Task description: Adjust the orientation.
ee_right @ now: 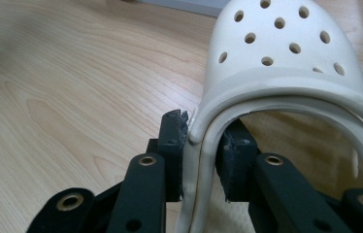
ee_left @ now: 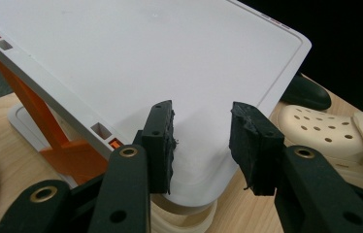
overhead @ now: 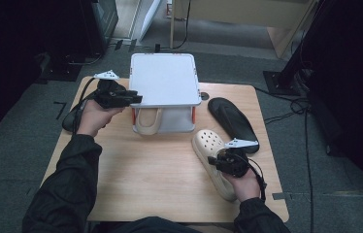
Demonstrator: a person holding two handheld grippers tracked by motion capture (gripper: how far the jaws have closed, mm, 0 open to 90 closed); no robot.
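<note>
Nearest, right gripper (overhead: 217, 158) fingers (ee_right: 174, 145) clamped on the wall of one cream clog (overhead: 212, 158) lying on the worktop (overhead: 145, 174), beyond that two black insoles (overhead: 232, 118), another cream clog tucked under one white rack (overhead: 162, 80), left gripper (overhead: 135, 98) fingers (ee_left: 160, 141) gaping halfway, empty, by its corner.

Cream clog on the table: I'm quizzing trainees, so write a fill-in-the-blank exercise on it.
1. The right gripper is shut on the clog's ____.
2. The clog's toe is dotted with round ____.
3. The left gripper hovers over the ____ rack top.

Missing words: side wall; holes; white
</note>
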